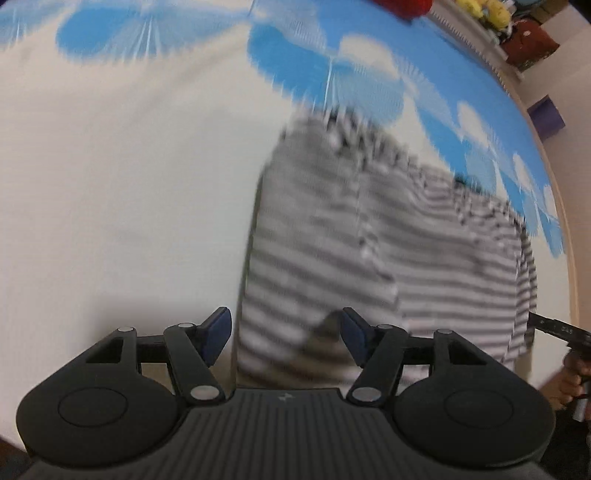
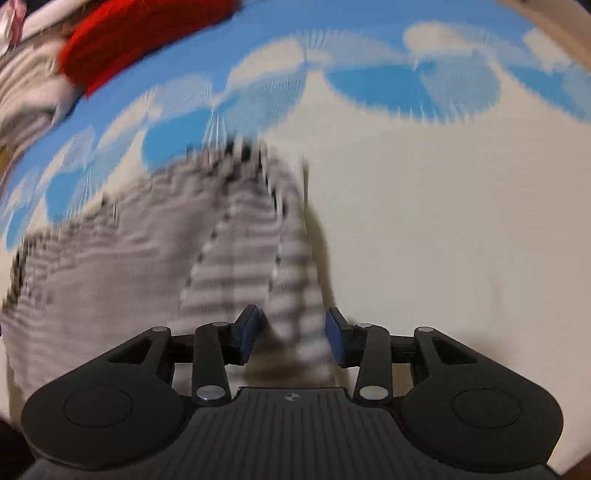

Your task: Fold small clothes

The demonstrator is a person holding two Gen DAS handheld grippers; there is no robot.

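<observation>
Fingers (image 1: 218,334) of the left gripper (image 1: 286,334) and right gripper (image 2: 291,339) are gaping open, gripping nothing, while the striped garment (image 1: 332,240) is lying beneath them on a cloud-patterned sheet (image 1: 110,166)

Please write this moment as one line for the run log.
item: grey-and-white striped small garment on white-and-blue cloth | left claw: open, at garment edge | right claw: open, around raised fold | image: blurred

Cream sheet (image 1: 110,184) with blue-and-white print band (image 1: 332,62) along top of both views, heavy blur. Red cloth (image 2: 140,33) upper left in right view. Purple box (image 1: 546,116), yellow toys (image 1: 480,11) upper right in left view.
</observation>
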